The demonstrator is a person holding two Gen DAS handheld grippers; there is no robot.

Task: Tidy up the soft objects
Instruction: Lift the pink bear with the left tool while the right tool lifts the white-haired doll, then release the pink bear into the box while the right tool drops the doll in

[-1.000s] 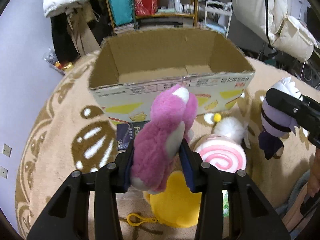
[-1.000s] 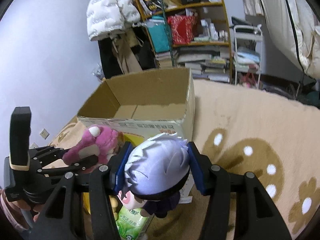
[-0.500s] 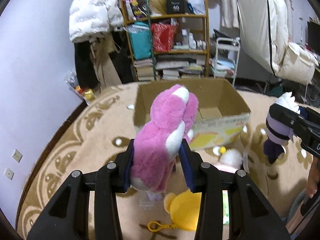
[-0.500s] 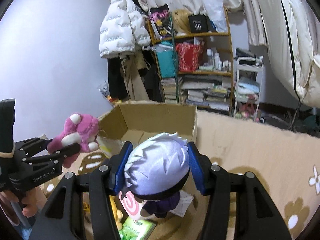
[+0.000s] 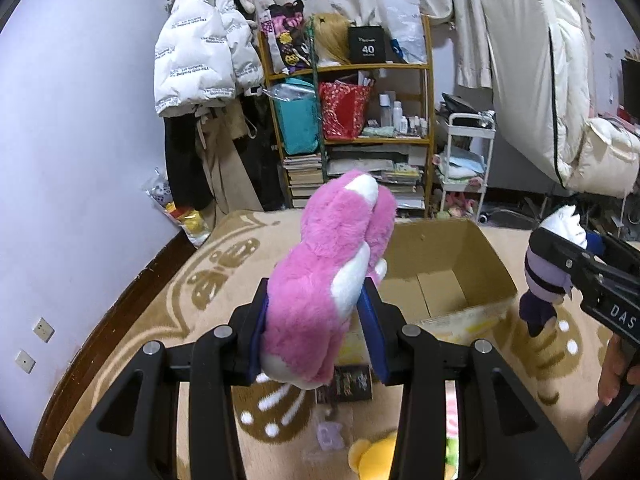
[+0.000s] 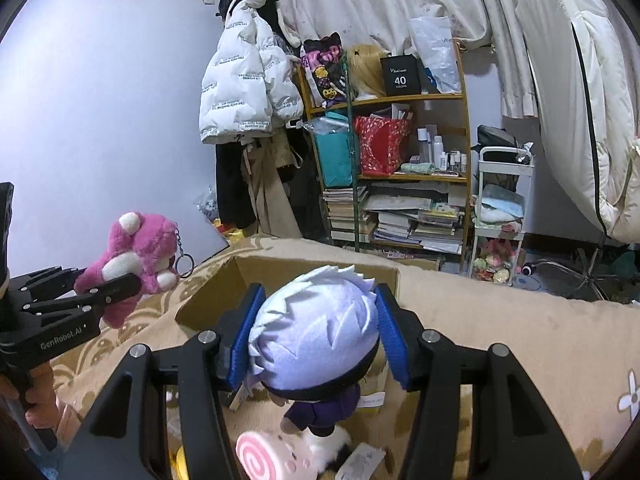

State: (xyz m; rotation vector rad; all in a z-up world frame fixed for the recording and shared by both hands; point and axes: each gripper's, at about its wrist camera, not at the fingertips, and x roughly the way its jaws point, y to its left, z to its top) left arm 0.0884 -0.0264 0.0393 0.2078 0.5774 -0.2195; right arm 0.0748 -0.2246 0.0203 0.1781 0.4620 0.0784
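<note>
My left gripper (image 5: 316, 332) is shut on a pink plush bear (image 5: 332, 276) and holds it high above the rug, left of the open cardboard box (image 5: 444, 280). It also shows in the right wrist view (image 6: 132, 256), with a keyring hanging from it. My right gripper (image 6: 316, 340) is shut on a white-haired plush doll (image 6: 316, 336) in dark clothes, held up in front of the box (image 6: 224, 288). The doll also shows in the left wrist view (image 5: 552, 264) at the right.
On the beige patterned rug (image 5: 224, 280) lie a yellow plush (image 5: 372, 456), a pink swirl roll plush (image 6: 260, 456), a dark packet (image 5: 346, 384) and a small clear bag (image 5: 328, 436). A cluttered shelf (image 5: 360, 128), a white cart (image 5: 464, 164) and hanging coats stand behind the box.
Both grippers have risen well above the rug with their plush toys still held. The box now appears lower and farther away in both views.
</note>
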